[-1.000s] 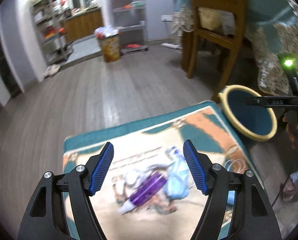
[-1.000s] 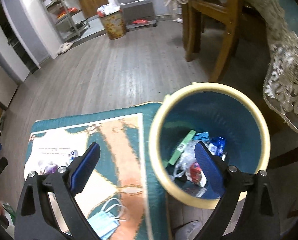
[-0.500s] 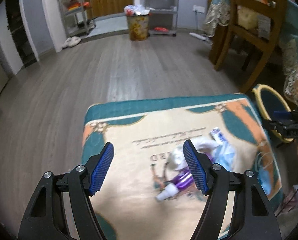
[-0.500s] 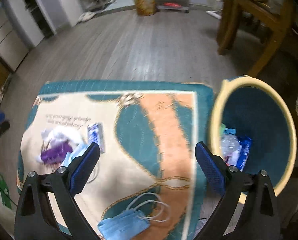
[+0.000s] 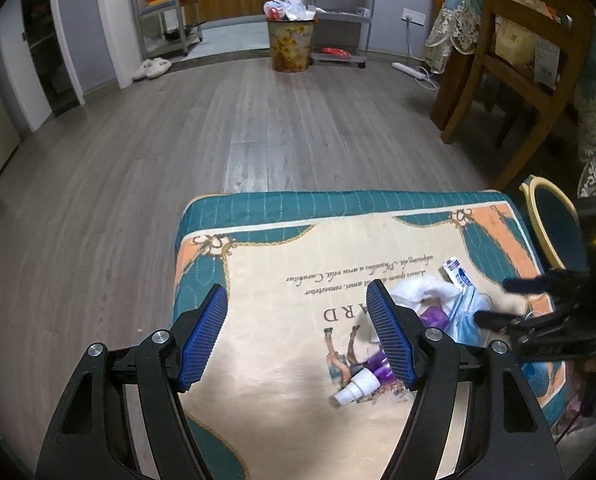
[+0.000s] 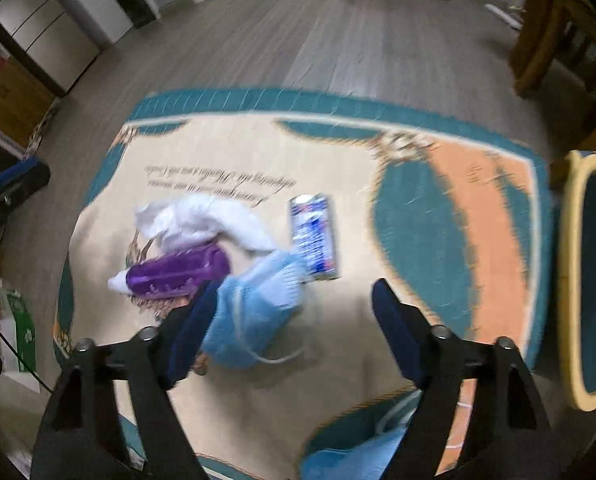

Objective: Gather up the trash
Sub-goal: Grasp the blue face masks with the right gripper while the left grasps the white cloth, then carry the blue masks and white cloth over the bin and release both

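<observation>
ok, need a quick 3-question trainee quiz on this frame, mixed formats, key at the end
1. True or false: the right tool is shut on the purple bottle.
2. Multiple choice: which item lies nearest the right tool's fingertips? A) white tissue B) blue face mask C) blue-and-white wrapper
3. Fill in: the yellow-rimmed bin stands off the rug's ____ edge in the right wrist view.

Key: 1 false, both it and the left tool are open and hold nothing; 2 B; 3 right.
</observation>
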The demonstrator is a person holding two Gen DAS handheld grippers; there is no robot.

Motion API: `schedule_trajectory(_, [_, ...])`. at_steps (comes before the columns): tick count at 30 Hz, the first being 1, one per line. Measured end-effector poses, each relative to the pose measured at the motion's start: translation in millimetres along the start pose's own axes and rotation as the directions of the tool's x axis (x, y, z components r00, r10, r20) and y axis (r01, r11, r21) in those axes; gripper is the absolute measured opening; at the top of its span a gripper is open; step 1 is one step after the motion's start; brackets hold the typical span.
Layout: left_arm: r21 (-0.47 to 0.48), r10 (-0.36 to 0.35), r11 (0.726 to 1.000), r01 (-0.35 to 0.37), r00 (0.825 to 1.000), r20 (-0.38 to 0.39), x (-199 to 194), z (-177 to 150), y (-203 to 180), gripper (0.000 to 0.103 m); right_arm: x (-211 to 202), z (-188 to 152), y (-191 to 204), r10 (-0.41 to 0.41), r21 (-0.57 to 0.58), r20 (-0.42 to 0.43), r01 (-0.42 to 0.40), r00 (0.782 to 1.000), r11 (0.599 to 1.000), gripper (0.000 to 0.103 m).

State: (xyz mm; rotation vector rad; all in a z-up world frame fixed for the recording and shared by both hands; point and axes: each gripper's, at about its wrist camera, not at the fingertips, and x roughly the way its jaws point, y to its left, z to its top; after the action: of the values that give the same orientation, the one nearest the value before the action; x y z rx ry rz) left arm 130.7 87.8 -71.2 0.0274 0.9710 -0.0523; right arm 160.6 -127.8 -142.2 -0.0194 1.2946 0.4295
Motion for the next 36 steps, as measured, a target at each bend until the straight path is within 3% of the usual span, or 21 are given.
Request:
schedule_trajectory(1, [0.005, -0.003, 1.0, 0.003, 1.0, -0.002, 1.5, 0.0, -1.6, 0.073, 4.1, -0.3, 1.0, 0.004, 0.0, -0.014, -0.004, 1.0, 1.0, 0.055])
schedule_trajectory(3, [0.015, -0.011, 1.0, 0.011, 1.0, -0.007, 4.8, -0.2, -4.1, 0.073, 9.1, -1.7, 0.1, 0.032, 0.009, -0.037, -0.032, 0.999, 0.999, 0.026])
schedule_trajectory(7, [0.035, -0.024, 0.999, 0.025, 0.999, -0.022, 11.4, 0.6, -11.1, 0.073, -4.1, 2.9, -7.8, 0.076, 0.025, -0.016, -0.075, 0.997, 0.997, 0.009])
schedule_trajectory(12, [0.056, -0.04, 0.998, 0.042, 0.998, -0.045, 23.3, 0.2, -23.7, 0.073, -37.9, 10.2, -25.0, 0.12, 0.05, 0.055, -0.123, 0.991, 0.991, 0.006])
schedule_trajectory(20, [0.12, -0.045, 0.991, 0.055, 0.995, -0.087, 48.5, 0.0, -55.1, 0.073, -81.9, 18.5, -60.8, 0.112, 0.097, 0.187, -0.132, 0.976, 0.986, 0.006])
schedule_trajectory(29, [0.209, -0.052, 0.974, 0.088, 0.984, -0.172, 78.3, -4.8, -91.3, 0.073, -84.4, 14.8, -97.4, 0.063, 0.131, 0.192, -0.089, 0.979, 0.987, 0.006])
schedule_trajectory(31, [0.21, -0.049, 0.973, 0.091, 0.979, -0.199, 84.7, -7.2, -93.0, 0.066, -78.3, 14.6, -99.5, 0.055, 0.137, 0.185, -0.082, 0.981, 0.987, 0.006])
schedule_trajectory(32, [0.21, -0.051, 0.973, 0.097, 0.976, -0.214, 87.8, -8.0, -93.6, 0.056, -77.0, 14.4, -101.4, 0.053, 0.141, 0.182, -0.079, 0.982, 0.987, 0.006])
schedule_trajectory(36, [0.221, -0.049, 0.969, 0.106, 0.968, -0.247, 94.5, -11.3, -95.9, 0.034, -75.8, 13.0, -103.4, 0.05, 0.147, 0.181, -0.077, 0.982, 0.986, 0.006])
